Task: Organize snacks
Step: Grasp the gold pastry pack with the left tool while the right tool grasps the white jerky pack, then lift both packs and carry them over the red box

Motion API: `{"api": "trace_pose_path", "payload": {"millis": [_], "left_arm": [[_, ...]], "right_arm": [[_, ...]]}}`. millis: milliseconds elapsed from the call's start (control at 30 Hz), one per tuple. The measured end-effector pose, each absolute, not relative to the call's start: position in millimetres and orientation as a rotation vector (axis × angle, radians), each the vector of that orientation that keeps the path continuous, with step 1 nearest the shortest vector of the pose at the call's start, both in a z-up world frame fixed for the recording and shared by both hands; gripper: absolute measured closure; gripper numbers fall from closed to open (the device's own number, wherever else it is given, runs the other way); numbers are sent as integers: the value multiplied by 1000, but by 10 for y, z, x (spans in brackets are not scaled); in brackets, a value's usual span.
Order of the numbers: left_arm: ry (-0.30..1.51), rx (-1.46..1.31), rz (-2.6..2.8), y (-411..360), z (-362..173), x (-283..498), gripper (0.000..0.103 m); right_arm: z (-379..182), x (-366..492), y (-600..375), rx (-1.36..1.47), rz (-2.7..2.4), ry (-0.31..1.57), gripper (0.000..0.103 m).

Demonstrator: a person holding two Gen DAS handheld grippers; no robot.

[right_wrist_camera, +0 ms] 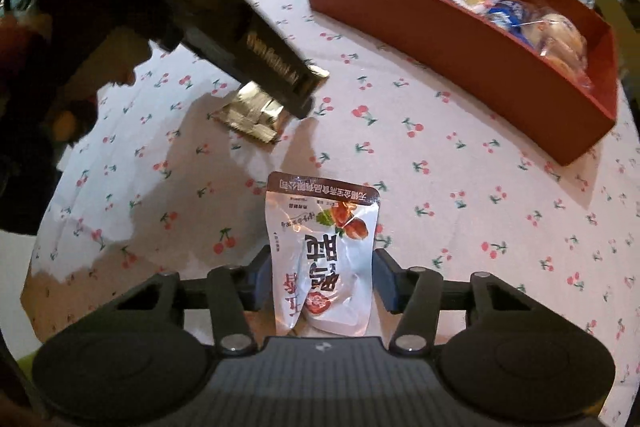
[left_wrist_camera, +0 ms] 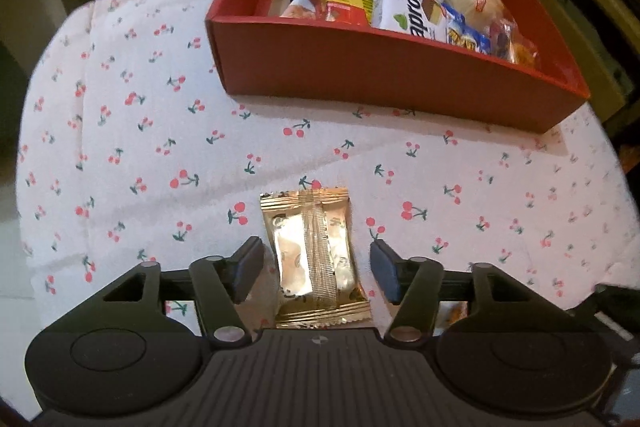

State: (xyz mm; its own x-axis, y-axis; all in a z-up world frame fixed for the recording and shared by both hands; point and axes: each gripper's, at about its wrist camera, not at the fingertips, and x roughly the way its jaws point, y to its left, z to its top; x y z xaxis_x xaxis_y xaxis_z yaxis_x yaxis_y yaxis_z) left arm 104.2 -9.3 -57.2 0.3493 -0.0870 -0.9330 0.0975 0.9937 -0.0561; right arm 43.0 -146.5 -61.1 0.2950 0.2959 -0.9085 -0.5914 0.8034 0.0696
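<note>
Cherry-print cloth — left tool spread around crinkly gold packet; right tool pinching glossy pouch.

gold packet flat on cloth, white pouch nearby, red box half-filled

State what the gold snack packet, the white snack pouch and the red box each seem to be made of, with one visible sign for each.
Gold snack packet: probably metallised foil film; it is mirror-shiny, with crimped ends.
White snack pouch: likely glossy plastic laminate; it is printed, creased and shiny.
Red box: seemingly matte cardboard; its walls are thin, flat and show no glare.
</note>
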Motion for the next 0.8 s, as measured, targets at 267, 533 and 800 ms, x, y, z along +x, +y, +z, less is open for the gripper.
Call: {"api": "trace_pose_path", "payload": {"millis": [267, 533, 800], "left_arm": [[1193, 15, -139, -132, -512, 914, 57], [1127, -37, -182, -182, -292, 811, 57], [1033, -49, -202, -345, -40, 886, 57]], "right_arm": [[-452, 487, -1658, -232, 528, 1073, 33], [-200, 676, -1866, -111, 394, 981, 33], [10, 906, -1903, -59, 305, 887, 33]]}}
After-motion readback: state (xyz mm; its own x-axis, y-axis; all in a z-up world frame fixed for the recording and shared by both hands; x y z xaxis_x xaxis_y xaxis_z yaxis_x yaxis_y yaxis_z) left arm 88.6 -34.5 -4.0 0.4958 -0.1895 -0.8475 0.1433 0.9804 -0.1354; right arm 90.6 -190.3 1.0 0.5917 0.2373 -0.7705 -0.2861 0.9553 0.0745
